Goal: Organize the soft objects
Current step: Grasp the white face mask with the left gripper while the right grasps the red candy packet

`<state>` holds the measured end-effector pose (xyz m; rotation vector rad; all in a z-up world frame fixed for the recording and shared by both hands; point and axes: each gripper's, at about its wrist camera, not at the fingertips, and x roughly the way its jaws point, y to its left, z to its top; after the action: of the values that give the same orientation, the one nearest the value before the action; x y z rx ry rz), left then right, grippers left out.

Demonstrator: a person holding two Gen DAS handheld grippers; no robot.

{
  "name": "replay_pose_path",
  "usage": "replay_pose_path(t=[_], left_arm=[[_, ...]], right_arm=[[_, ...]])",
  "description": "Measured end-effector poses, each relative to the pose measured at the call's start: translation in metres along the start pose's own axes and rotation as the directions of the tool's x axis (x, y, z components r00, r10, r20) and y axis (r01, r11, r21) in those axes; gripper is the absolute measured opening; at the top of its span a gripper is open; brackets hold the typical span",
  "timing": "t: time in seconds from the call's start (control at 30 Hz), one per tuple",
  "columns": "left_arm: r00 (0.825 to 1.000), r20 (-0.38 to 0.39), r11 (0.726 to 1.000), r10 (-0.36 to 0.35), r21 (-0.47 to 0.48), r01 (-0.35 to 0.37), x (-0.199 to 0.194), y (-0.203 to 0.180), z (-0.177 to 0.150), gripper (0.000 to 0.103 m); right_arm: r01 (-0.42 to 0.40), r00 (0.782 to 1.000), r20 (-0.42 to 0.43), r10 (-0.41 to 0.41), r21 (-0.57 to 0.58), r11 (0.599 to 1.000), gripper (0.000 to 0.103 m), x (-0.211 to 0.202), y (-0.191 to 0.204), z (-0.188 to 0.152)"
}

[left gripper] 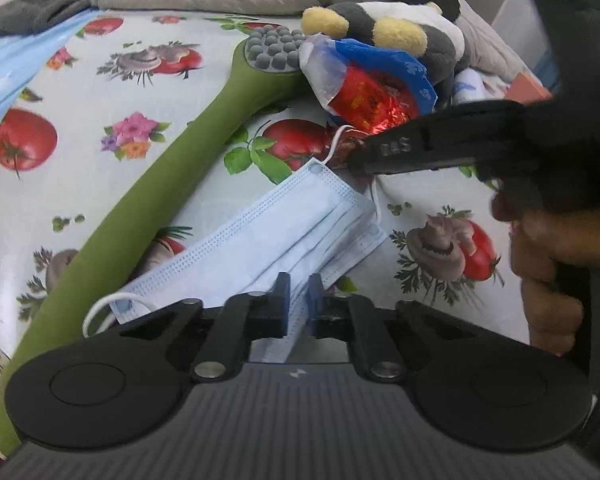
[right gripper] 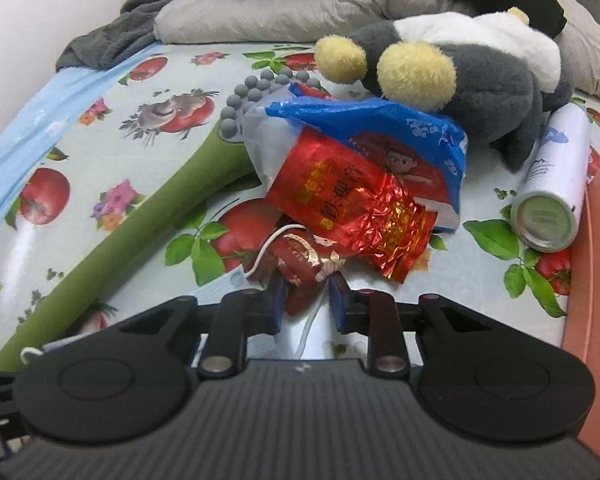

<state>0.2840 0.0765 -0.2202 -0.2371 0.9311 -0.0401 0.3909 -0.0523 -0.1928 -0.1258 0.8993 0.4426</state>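
- My left gripper (left gripper: 299,298) has its fingers pressed together on the near edge of the blue face mask (left gripper: 296,232); the mask lies flat on the fruit-print tablecloth (left gripper: 80,152), just beside the long green massage hammer (left gripper: 172,168).
- My right gripper (right gripper: 305,304) has its fingers drawn in around a small dark red pouch (right gripper: 300,264) (gold pattern on it), and they seem to touch it on both sides; a white ear loop (right gripper: 268,246) of the mask runs between them too.
- From the left wrist view, the right gripper (left gripper: 352,162) tip sits at the far corner of the mask, across from my left gripper.
- Just beyond the mask's far corner lies a crumpled red foil packet (right gripper: 364,216), partly on a blue and white plastic bag (right gripper: 380,120); the bag touches the hammer's grey knobbed head (right gripper: 256,92).
- Behind the bag lies a grey and white plush toy (right gripper: 480,64) with yellow feet; a white spray can (right gripper: 552,176) lies beside the toy, well apart from the mask.
- Grey bedding (right gripper: 260,16) is piled beyond the hammer's head.
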Motion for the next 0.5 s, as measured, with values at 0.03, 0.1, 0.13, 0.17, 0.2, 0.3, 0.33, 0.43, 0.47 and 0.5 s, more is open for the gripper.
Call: replay_pose_path(t=[0.03, 0.1, 0.13, 0.17, 0.2, 0.3, 0.33, 0.43, 0.47, 0.5], left_arm=[[1.0, 0.002, 1.0, -0.003, -0.014, 0.003, -0.001, 0.001, -0.001, 0.007], [1.0, 0.008, 1.0, 0.006, -0.024, -0.006, -0.003, -0.001, -0.003, 0.006], [1.0, 0.013, 0.999, 0.016, -0.034, -0.015, -0.005, -0.001, -0.004, 0.005], [1.0, 0.016, 0.999, 0.025, -0.047, -0.024, -0.007, -0.001, -0.005, 0.005], [0.999, 0.02, 0.998, 0.033, -0.061, -0.031, -0.009, 0.0, -0.007, 0.005], [0.999, 0.028, 0.994, 0.042, -0.101, -0.039, -0.02, 0.001, -0.013, 0.005], [0.998, 0.031, 0.993, 0.046, -0.108, -0.042, -0.025, 0.001, -0.016, 0.005], [0.998, 0.039, 0.99, 0.055, -0.135, -0.049, -0.039, 0.0, -0.024, 0.004], [0.998, 0.042, 0.989, 0.053, -0.139, -0.047, -0.044, -0.001, -0.028, 0.004], [0.997, 0.045, 0.989, 0.056, -0.139, -0.05, -0.05, -0.003, -0.031, 0.004]], right_arm=[[-0.001, 1.0, 0.003, 0.001, -0.004, 1.0, 0.025, -0.004, 0.0, -0.001], [-0.002, 1.0, 0.012, 0.003, -0.009, 1.0, 0.023, -0.015, 0.0, -0.002], [-0.002, 1.0, 0.016, 0.002, -0.011, 1.0, 0.023, -0.02, 0.0, -0.003], [-0.004, 1.0, 0.018, 0.004, -0.013, 1.0, 0.023, -0.025, 0.0, -0.004], [-0.008, 1.0, 0.017, 0.008, -0.013, 1.0, 0.022, -0.03, 0.0, -0.006], [-0.02, 1.0, 0.022, 0.02, -0.022, 1.0, 0.022, -0.049, 0.003, -0.013], [-0.017, 1.0, 0.024, 0.018, -0.029, 0.999, 0.022, -0.055, 0.004, -0.016], [-0.013, 1.0, 0.023, 0.014, -0.033, 0.999, 0.022, -0.071, 0.007, -0.027], [-0.01, 1.0, 0.022, 0.011, -0.036, 0.999, 0.022, -0.077, 0.007, -0.032], [-0.008, 1.0, 0.02, 0.009, -0.034, 0.999, 0.022, -0.082, 0.007, -0.036]])
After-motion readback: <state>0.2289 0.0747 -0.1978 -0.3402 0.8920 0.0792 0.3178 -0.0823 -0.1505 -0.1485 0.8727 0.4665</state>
